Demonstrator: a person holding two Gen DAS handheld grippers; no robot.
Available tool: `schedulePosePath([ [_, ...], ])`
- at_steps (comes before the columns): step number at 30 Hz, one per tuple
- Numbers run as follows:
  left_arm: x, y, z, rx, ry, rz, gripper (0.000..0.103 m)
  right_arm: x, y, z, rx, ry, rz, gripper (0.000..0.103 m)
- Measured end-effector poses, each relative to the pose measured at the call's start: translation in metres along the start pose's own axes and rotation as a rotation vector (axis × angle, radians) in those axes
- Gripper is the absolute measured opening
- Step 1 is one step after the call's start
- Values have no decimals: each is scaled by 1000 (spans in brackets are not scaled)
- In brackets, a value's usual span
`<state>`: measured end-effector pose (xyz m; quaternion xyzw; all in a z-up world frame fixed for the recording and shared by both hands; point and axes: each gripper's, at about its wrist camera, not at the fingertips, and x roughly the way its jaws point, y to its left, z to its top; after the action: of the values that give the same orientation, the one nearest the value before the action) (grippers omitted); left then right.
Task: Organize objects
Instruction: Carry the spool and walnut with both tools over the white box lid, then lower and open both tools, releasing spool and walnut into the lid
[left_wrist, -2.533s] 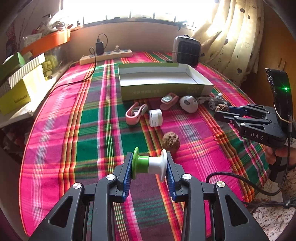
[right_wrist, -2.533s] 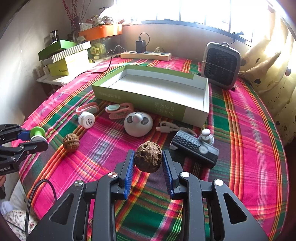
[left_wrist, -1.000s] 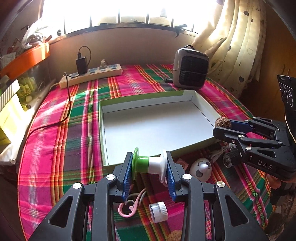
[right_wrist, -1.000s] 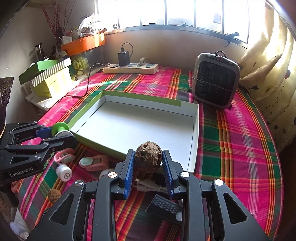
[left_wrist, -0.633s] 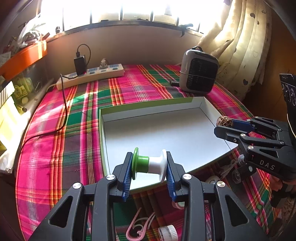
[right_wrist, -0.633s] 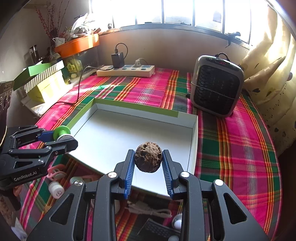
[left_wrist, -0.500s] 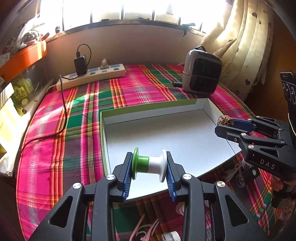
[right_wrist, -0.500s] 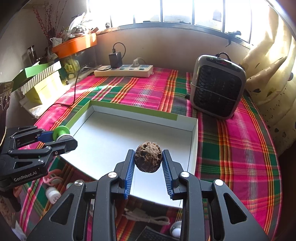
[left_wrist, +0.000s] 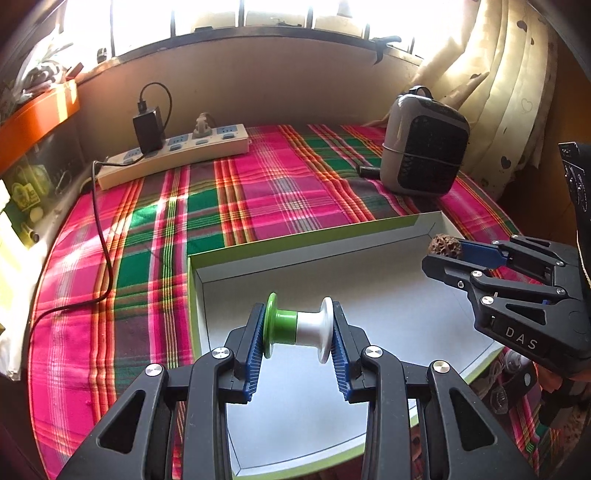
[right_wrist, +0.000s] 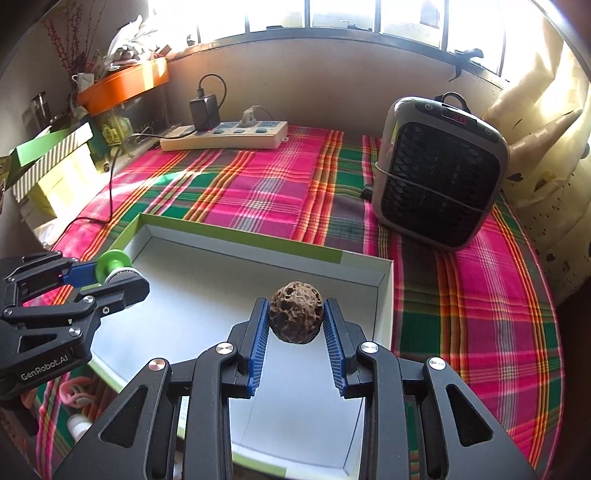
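Observation:
My left gripper (left_wrist: 298, 328) is shut on a green and white spool (left_wrist: 298, 327) and holds it above the left part of the shallow green-rimmed box (left_wrist: 295, 248). My right gripper (right_wrist: 295, 321) is shut on a brown pitted walnut (right_wrist: 295, 317) and holds it above the right part of the same box (right_wrist: 236, 240). The right gripper with the walnut (left_wrist: 442, 244) shows at the right of the left wrist view. The left gripper with the spool (right_wrist: 112, 266) shows at the left of the right wrist view. The box's white floor is bare.
A grey space heater (right_wrist: 439, 177) stands behind the box on the plaid cloth (left_wrist: 155, 229). A power strip (left_wrist: 173, 155) with a black charger and cable lies at the back left. Pink clips (right_wrist: 75, 393) and a small white bottle (right_wrist: 79, 424) lie in front of the box. Boxes (right_wrist: 55, 162) are stacked at the far left.
Both grippers have moved forward over the box with their objects still held. The small items in front of the box have dropped toward the bottom edges of the views.

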<state>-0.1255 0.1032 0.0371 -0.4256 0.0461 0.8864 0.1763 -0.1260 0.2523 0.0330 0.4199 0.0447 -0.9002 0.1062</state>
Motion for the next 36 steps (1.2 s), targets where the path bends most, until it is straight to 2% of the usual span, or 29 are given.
schedulePosePath([
  [20,37,7,11,-14,54,29,31,36,-9,9,7,48,-40,31],
  [36,41,2,12,16,55,73,31,43,-10,10,9,83,-72,31],
])
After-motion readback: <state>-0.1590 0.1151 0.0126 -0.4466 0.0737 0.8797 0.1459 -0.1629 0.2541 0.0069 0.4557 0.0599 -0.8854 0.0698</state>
